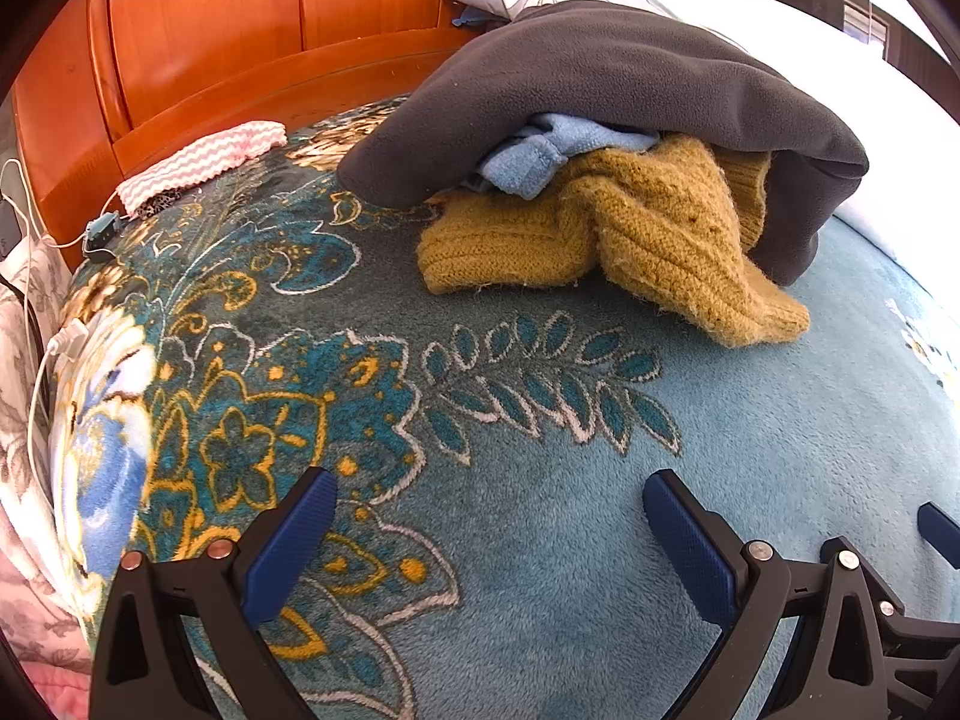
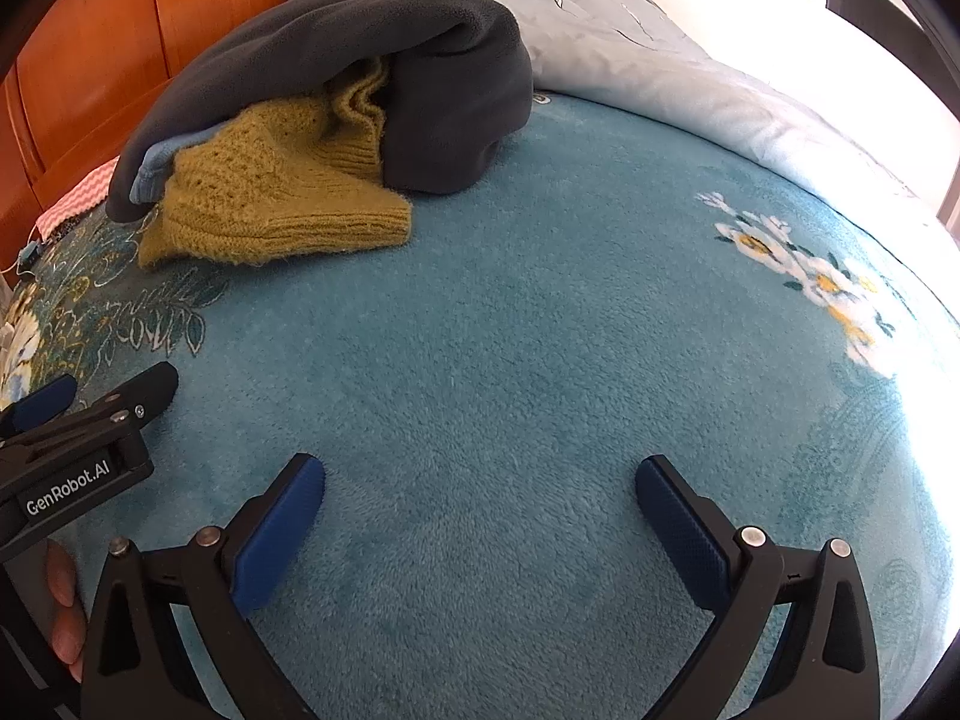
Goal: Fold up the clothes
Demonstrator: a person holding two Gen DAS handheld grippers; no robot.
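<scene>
The mustard-yellow knitted sweater (image 1: 606,240) lies well ahead of the left gripper (image 1: 486,498) and right gripper (image 2: 480,480). Both gape wide, empty. A dark grey fleece garment (image 1: 600,84) hides its upper part.

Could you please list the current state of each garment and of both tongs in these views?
Left tongs: open, empty, above the blanket.
Right tongs: open, empty.
Grey fleece: unfolded, draped over the pile.
Mustard knit sweater: crumpled, partly under the fleece.
Light blue garment: bunched, mostly covered.
Teal blanket: spread flat.
</scene>
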